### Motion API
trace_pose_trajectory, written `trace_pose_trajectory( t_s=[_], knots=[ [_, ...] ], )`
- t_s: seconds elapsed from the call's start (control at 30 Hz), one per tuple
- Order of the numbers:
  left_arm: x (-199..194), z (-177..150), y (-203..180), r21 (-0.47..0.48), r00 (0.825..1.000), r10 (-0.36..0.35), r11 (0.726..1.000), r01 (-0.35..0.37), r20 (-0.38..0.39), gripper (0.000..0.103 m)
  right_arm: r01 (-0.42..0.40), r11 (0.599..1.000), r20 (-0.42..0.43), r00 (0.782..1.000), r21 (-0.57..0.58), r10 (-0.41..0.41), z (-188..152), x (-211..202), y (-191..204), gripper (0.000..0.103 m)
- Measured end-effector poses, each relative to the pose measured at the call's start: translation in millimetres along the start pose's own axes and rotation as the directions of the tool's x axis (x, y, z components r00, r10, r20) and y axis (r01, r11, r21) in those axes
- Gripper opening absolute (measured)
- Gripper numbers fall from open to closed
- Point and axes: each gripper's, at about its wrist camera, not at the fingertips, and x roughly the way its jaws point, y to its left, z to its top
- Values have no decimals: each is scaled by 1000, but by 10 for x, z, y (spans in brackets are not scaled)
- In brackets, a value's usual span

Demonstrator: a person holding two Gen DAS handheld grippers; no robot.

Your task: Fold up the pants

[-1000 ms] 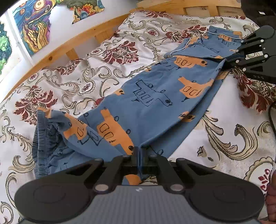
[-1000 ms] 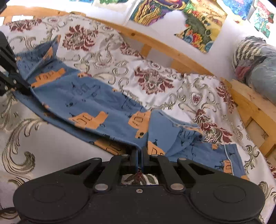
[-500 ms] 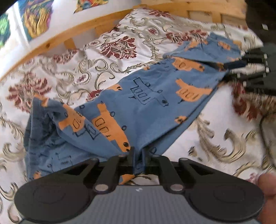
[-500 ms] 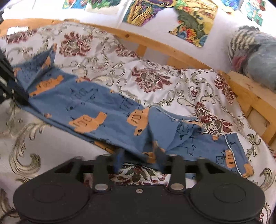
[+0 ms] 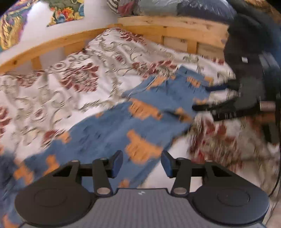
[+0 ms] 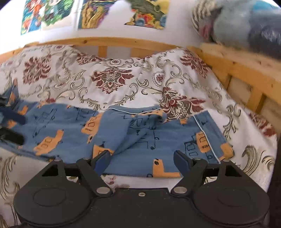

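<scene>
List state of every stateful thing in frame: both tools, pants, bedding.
left tool: open, empty, pants fabric beneath the gap
right tool: open, empty, over the hem end of the pants
pants: folded lengthwise, lying on the bed, released; upper leg rumpled near the hems, not flat
bedspread: spread over the bed, wrinkled
bundle of bedding: piled on the wooden bed frame

Home bedroom: wooden bed frame (image 6: 123,41), patterned bedspread (image 6: 112,79), wall paintings (image 6: 91,15).
</scene>
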Motion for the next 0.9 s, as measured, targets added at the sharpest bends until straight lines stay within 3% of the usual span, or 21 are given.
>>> trace_pose_trajectory(
  t_s=[0.07,0.2,0.27,0.33,0.43,0.5,0.57,0.6,0.63,0.67,0.7,0.8,0.9],
  knots=[
    [158,228,81,-34,1000,-30,999,30,3,72,-17,1000,14,1000,-25,17,-5,41,52,82],
    [590,723,310,-130,998,-52,990,48,-30,75,-74,992,55,995,-98,80,-34,100,251,79],
    [835,953,430,-196,997,-49,980,38,-52,75,-70,988,79,994,-139,82,-55,135,357,70],
    [1057,1107,544,-265,997,-43,964,24,-65,74,-64,984,95,992,-169,81,-72,195,431,53],
    [1417,1251,688,-371,991,-63,929,15,-118,61,-91,978,76,991,-186,106,-102,275,453,36],
    [1611,1268,728,-422,984,-92,906,18,-155,56,-104,977,64,991,-184,117,-115,294,446,35],
    [1739,1254,755,-465,977,-126,885,31,-174,47,-114,976,54,991,-184,126,-117,300,439,25],
    [1789,1230,763,-486,974,-138,873,34,-180,43,-118,977,49,991,-179,129,-124,288,444,13],
    [1832,1218,765,-510,972,-147,859,32,-185,25,-120,978,43,991,-172,130,-120,287,440,11],
    [1861,1201,777,-533,971,-149,846,27,-187,17,-123,979,44,990,-163,132,-122,280,428,10],
    [1867,1188,786,-550,972,-150,835,27,-180,16,-123,981,46,990,-151,131,-120,264,415,7],
    [1790,1225,732,-557,981,-132,830,30,-142,7,-109,987,60,991,-117,116,-96,202,384,6],
    [1612,1368,584,-506,992,-85,862,26,-94,5,-95,994,68,993,-57,99,-51,117,333,6]
  ],
)
